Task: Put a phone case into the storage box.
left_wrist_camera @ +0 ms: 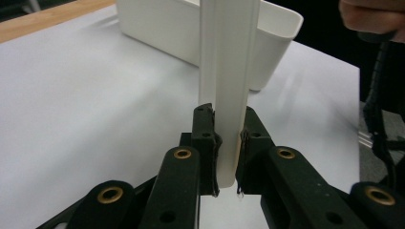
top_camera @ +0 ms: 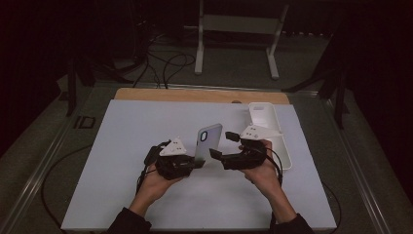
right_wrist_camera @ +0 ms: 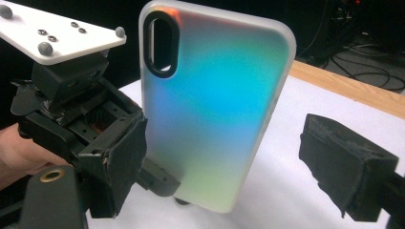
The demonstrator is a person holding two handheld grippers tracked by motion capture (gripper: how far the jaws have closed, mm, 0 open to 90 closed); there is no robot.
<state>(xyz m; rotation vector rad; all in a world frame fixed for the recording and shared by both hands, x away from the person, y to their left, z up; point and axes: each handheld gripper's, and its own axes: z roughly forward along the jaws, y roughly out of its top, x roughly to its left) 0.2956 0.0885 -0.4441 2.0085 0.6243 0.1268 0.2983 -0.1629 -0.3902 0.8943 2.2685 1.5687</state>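
Note:
A phone case (top_camera: pixel 208 141) with an iridescent blue-green back and a black oval camera cutout stands upright above the white table top. My left gripper (top_camera: pixel 197 163) is shut on its lower end. In the left gripper view the case (left_wrist_camera: pixel 229 86) shows edge-on, clamped between the jaws of my left gripper (left_wrist_camera: pixel 228 143). My right gripper (top_camera: pixel 223 145) is open just right of the case. In the right gripper view the case (right_wrist_camera: pixel 215 105) stands between that gripper's pads (right_wrist_camera: pixel 348 167), which are spread wide, with the right pad well apart from it.
A white rectangular tray (top_camera: pixel 285 146) lies at the right back of the white board (top_camera: pixel 146 146), just behind my right hand. A wooden strip (top_camera: pixel 195 95) runs along the far edge. Cables and a white stand lie on the floor beyond.

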